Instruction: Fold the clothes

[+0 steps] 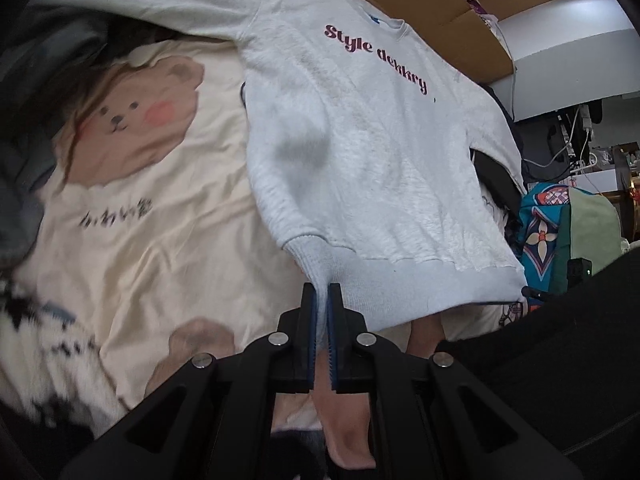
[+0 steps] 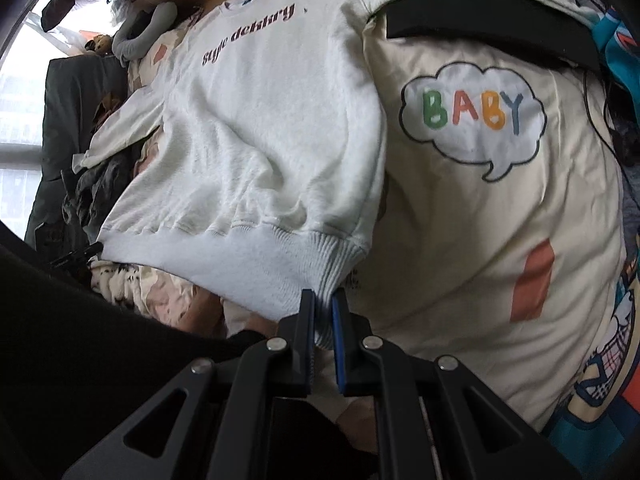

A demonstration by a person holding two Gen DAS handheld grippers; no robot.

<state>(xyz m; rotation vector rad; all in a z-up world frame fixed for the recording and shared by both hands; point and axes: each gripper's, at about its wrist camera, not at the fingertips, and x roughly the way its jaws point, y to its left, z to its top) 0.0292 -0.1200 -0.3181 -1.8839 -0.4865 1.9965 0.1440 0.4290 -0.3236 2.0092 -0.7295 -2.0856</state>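
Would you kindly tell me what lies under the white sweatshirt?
Under the white sweatshirt is a cream bedsheet printed with a bear; dark clothes peek out beside one sleeve. Whatever sits directly beneath its body is covered.

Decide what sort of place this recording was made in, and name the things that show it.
Probably a lived-in bedroom: the white sweatshirt lies on a cartoon bear bedsheet, with clothes piled beside it and a window beyond.
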